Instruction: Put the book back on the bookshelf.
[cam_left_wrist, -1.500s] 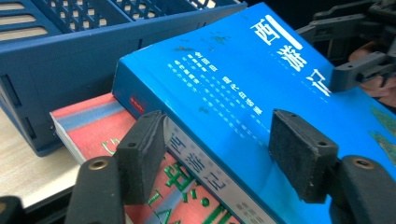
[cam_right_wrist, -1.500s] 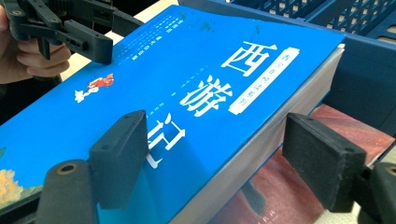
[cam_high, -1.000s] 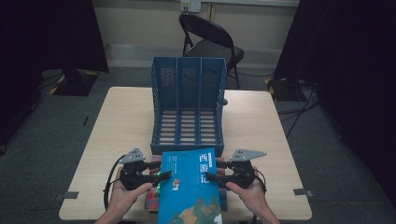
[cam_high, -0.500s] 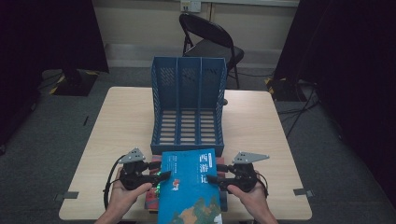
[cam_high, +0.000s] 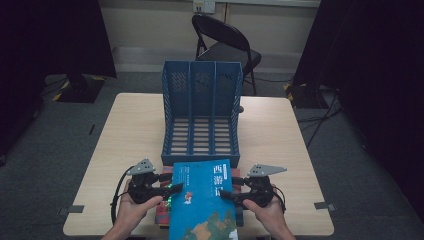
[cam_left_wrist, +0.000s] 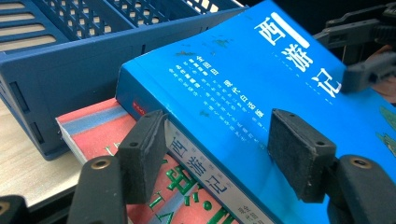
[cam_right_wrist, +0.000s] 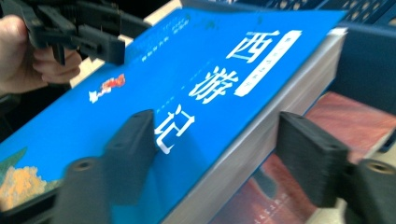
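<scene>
Tools, two: left tool (cam_high: 172, 188) clamps one blue book (cam_high: 202, 200); right tool (cam_high: 226, 189), just opening, straddles it.

Table (cam_high: 125, 130) of pale wood, on grey carpet

A blue rack (cam_high: 202, 112) with three compartments stands on the table's middle, its open side towards the near edge. Just in front of it, at the near edge, a red book (cam_left_wrist: 100, 128) lies flat on the top, with a blue book (cam_high: 202, 200) tilted above it, its near end past the table's edge. Tape marks (cam_high: 70, 210) sit at both near corners
</scene>
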